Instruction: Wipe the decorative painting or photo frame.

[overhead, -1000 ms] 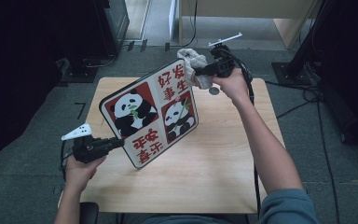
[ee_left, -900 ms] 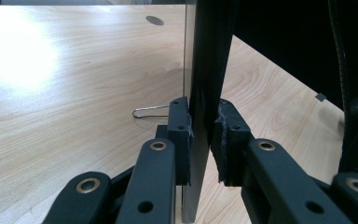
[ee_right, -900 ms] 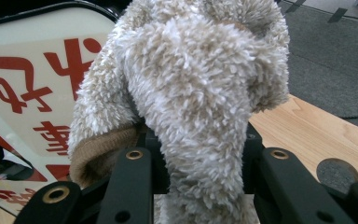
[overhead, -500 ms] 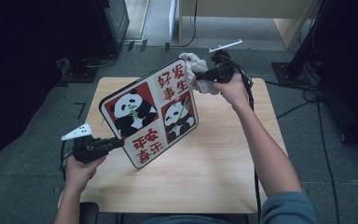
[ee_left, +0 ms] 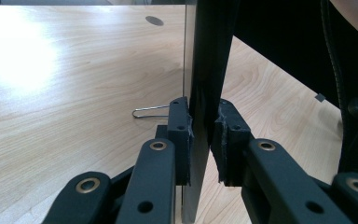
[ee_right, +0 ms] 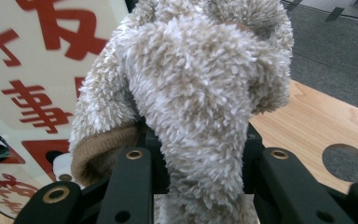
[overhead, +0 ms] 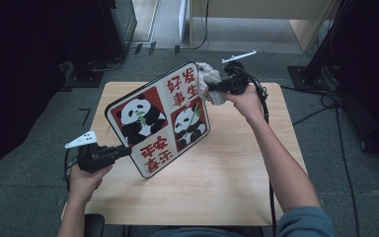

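Surface [overhead: 227, 182]: light wood-grain laminate, smooth, with a soft sheen that shows a bright glare patch in the left gripper view.

Panda board [overhead: 158, 123]: rigid flat panel; the printed face is smooth and slightly glossy, red and white with black figures. Its edge, between the left claw [ee_left: 204, 135] jaws, looks dark and matt.

Left claw: black matt plastic links with brass-coloured metal rivets; the pads [ee_left: 179, 135] look like rough, worn foam or rubber.

Wire clip [ee_left: 150, 111], beyond the left claw: thin bare metal, shiny.

Fleece cloth [ee_right: 191, 93], between the right claw [ee_right: 200, 186] jaws: beige, deep fluffy pile, matt, with a tan ribbed knit band at its lower left.
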Available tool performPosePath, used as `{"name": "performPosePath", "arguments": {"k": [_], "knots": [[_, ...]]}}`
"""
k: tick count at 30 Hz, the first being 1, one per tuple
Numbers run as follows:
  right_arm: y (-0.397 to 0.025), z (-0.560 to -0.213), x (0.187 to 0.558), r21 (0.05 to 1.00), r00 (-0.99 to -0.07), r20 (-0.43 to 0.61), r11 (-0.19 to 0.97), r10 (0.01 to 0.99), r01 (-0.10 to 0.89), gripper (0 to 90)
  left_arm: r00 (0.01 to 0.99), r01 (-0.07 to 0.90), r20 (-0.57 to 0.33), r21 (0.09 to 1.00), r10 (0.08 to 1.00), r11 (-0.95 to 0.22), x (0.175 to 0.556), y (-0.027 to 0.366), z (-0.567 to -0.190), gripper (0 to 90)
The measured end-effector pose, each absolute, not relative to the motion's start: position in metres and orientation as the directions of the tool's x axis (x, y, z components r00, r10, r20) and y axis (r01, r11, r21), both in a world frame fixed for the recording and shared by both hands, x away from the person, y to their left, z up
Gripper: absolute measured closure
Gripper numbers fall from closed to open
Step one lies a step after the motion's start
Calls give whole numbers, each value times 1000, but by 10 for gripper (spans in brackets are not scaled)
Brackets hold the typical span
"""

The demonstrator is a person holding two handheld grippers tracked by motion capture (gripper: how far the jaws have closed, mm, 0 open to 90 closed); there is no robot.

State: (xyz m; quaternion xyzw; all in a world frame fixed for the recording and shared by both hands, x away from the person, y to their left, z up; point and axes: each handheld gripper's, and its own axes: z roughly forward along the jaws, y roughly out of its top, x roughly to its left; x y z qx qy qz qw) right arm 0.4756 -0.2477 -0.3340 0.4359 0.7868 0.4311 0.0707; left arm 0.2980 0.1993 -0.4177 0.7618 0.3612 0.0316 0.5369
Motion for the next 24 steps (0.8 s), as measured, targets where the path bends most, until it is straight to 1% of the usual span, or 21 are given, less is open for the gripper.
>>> {"name": "performPosePath", "arguments": {"k": [24], "knots": [[-255,-370,463,731,-598,280,236,751,640,675,732,520,-344,840,588,-156,298,199,-418,784]]}}
